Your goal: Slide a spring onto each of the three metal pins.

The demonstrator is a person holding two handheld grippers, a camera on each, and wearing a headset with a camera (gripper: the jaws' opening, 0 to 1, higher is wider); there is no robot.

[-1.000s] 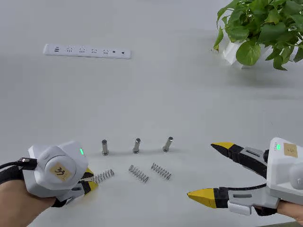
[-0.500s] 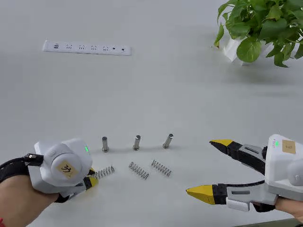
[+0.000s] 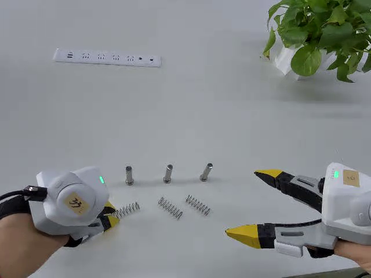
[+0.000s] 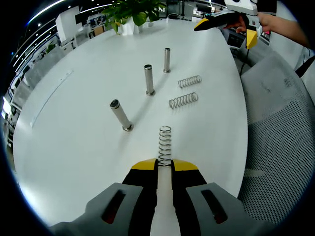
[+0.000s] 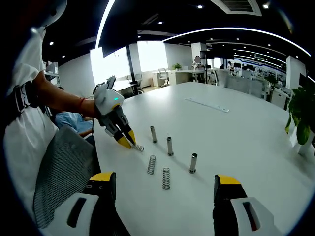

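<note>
Little has shifted over the last second. The left gripper [image 3: 110, 215] has edged in on the near end of the left spring [image 3: 126, 209], while the springs and pins keep their places on the white tabletop [image 3: 232, 116].

That left spring lies flat on the table, just in front of the left pin [image 3: 129, 175] and angled toward it. In the left gripper view its near end sits between the yellow tips of the left gripper [image 4: 165, 164], whose jaws are drawn almost together on it. The rest of the coil runs out ahead toward the left pin [image 4: 120, 114].

The middle spring [image 3: 170, 208] and right spring [image 3: 197, 205] lie loose, each just in front of its own pin. The middle pin [image 3: 168, 173] and right pin [image 3: 206, 172] stand bare in a row with the left one, heads down on the table.

The right gripper [image 3: 241, 202] hovers well off to the right, jaws spread wide and holding nothing. Beyond the pins, a power strip [image 3: 107, 58] lies at the far left and a potted plant [image 3: 322, 29] stands at the far right.

The likely risks come from the grip. The spring is held only by its last coils, so on lifting it may droop or swing, and its open end may miss the pin's top. A harder squeeze could make such a thin coil squirt out sideways. The pins look free-standing, so a spring brought in crooked could push the left pin over, perhaps into its neighbour.
</note>
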